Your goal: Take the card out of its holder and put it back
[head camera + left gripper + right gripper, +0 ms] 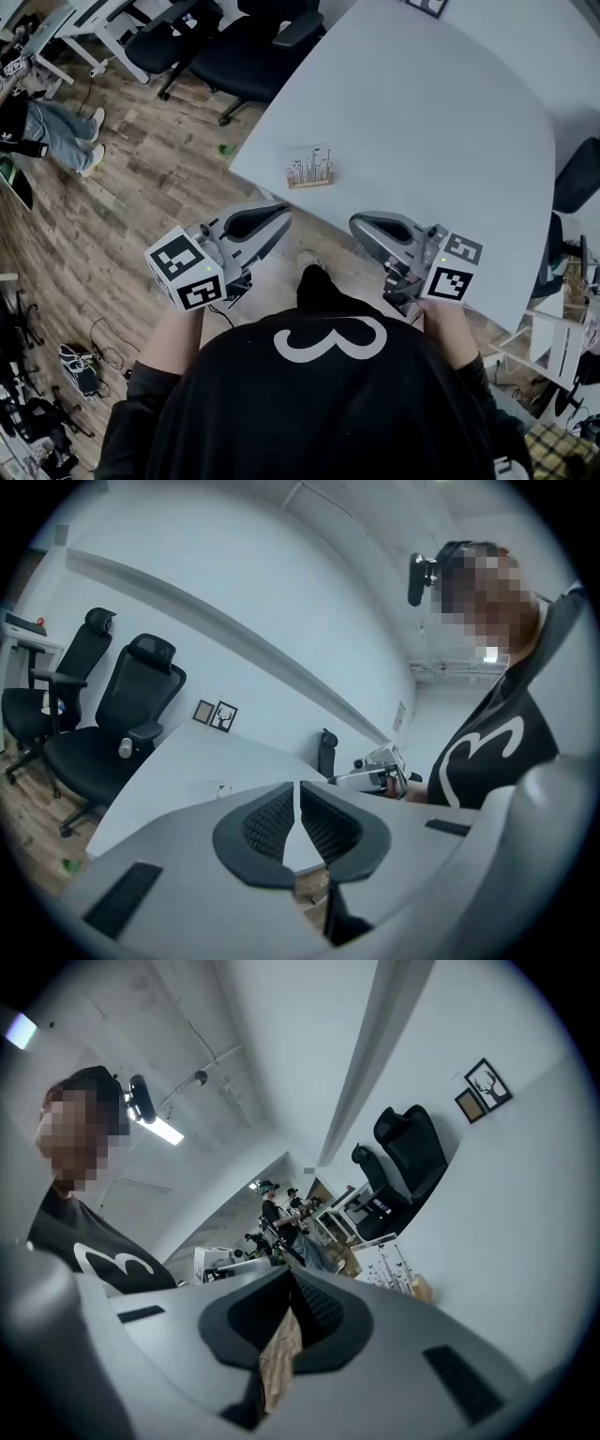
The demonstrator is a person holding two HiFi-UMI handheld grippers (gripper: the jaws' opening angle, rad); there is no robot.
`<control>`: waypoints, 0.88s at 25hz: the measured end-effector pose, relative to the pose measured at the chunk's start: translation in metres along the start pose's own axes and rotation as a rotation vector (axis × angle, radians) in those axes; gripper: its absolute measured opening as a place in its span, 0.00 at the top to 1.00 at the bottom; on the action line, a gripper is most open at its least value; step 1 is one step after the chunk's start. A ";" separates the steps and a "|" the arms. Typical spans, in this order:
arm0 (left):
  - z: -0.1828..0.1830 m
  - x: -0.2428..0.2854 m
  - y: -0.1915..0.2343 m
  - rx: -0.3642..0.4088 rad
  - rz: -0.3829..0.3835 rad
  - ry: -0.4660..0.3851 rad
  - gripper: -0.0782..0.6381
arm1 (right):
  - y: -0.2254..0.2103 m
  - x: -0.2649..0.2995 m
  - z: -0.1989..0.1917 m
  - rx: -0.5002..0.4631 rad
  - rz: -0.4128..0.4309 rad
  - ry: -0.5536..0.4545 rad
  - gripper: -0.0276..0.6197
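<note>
Grey left gripper [279, 216] and grey right gripper [361, 227], jaws together and empty, hang short of the white printed card [309, 164] upright in its wooden holder [310, 182]. Advised: open one, pinch the card's top edge, lift straight.

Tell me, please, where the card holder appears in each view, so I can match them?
Head view: the card holder stands near the white table's front edge, centre frame.
Left gripper view: a tiny speck on the table above the jaws, probably it.
Right gripper view: right of centre, beyond the jaws.
Shared landmark: the black office chairs.
</note>
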State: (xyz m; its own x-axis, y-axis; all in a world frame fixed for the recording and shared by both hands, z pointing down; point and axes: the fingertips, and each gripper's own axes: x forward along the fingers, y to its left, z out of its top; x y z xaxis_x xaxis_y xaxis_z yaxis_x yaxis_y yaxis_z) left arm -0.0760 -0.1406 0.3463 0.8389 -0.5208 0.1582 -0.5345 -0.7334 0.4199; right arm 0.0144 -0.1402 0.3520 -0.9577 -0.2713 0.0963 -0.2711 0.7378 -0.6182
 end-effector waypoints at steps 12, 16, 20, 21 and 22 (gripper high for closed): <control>-0.022 0.032 0.091 -0.026 0.112 0.099 0.73 | -0.065 0.014 0.020 0.071 -0.022 0.034 0.94; -0.031 0.035 0.107 0.006 0.117 0.127 0.73 | -0.073 0.018 0.021 0.079 -0.024 0.048 0.94; -0.043 0.045 0.110 0.033 0.064 0.171 0.73 | -0.079 0.017 0.019 0.093 -0.031 0.060 0.94; -0.046 0.047 0.111 0.041 0.052 0.182 0.73 | -0.080 0.016 0.018 0.098 -0.033 0.063 0.94; -0.049 0.048 0.112 0.047 0.040 0.192 0.73 | -0.081 0.016 0.016 0.104 -0.036 0.066 0.94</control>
State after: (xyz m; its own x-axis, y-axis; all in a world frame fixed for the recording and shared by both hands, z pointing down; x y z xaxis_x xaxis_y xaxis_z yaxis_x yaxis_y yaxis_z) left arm -0.0904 -0.2266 0.4449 0.8186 -0.4606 0.3431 -0.5684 -0.7355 0.3687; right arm 0.0229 -0.2147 0.3912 -0.9527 -0.2529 0.1687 -0.2973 0.6594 -0.6905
